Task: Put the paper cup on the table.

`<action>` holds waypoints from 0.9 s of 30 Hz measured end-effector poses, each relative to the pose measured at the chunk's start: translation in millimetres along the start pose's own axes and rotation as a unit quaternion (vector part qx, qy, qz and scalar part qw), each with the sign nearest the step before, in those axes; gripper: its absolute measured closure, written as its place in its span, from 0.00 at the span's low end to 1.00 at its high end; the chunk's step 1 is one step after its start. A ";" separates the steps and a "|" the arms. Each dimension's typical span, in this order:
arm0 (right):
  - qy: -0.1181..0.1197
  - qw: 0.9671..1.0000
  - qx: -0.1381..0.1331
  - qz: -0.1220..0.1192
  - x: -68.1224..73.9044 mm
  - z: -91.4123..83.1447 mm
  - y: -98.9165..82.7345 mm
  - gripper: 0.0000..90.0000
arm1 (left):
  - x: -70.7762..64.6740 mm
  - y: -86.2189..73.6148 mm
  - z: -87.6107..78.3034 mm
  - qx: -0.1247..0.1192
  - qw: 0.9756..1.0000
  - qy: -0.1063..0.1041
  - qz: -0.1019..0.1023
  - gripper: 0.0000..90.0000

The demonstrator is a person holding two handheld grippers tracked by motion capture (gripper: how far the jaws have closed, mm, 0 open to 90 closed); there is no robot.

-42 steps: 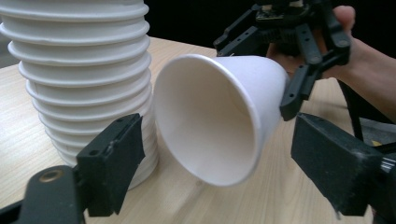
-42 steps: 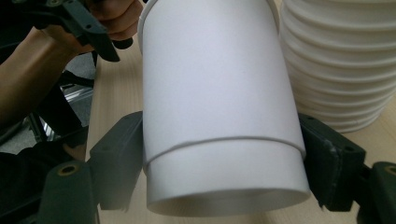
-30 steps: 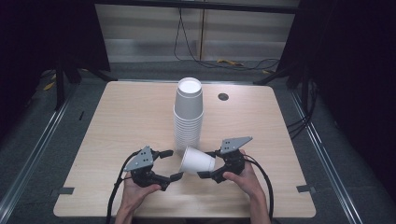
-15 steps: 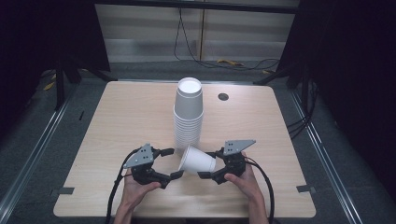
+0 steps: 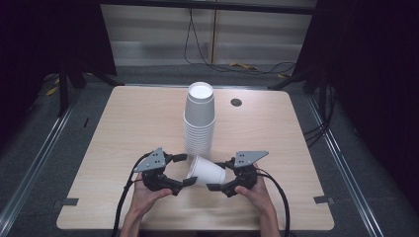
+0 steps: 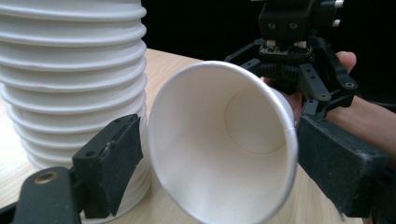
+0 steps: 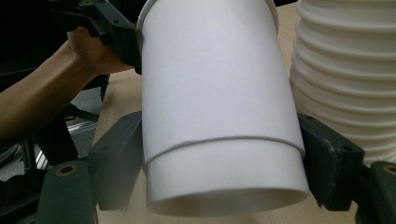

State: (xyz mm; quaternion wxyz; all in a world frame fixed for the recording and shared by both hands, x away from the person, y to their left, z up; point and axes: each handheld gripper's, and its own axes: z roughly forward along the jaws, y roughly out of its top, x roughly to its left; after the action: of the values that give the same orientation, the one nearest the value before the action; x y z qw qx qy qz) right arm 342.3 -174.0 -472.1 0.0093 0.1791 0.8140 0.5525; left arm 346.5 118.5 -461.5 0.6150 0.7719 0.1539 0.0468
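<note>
You are looking at a high view lit from above: the pale wooden table [image 5: 123,133] is evenly bright, while the surroundings to both sides fall into near black. Shadows on the tabletop are soft and short. The picture is slightly soft and low in detail, with no strong glare.

In your left gripper view, the white paper cup [image 6: 224,144] and the stack of cups [image 6: 70,70] are bright, almost washed out, against a black background; the near jaws look a little blurred.

In your right gripper view, the cup's wall [image 7: 215,93] is smoothly lit, and the background is dim and out of focus.
</note>
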 end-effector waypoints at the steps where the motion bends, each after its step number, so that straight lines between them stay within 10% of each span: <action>1: -0.002 1.000 -0.001 -0.001 0.3 -0.2 0.1 0.25 | 0.3 0.1 1.4 0.000 1.000 -0.003 0.004 0.17; 27: 0.012 1.000 -0.012 -0.026 8.0 -4.6 6.2 0.26 | 3.3 5.2 19.9 0.016 0.998 -0.053 0.019 0.00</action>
State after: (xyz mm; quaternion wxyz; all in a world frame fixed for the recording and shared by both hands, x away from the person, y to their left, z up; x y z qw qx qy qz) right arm 335.5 -173.7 -463.3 0.0158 0.1513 0.8114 0.5643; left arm 355.8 99.8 -461.6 0.6085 0.7862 0.1070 0.0151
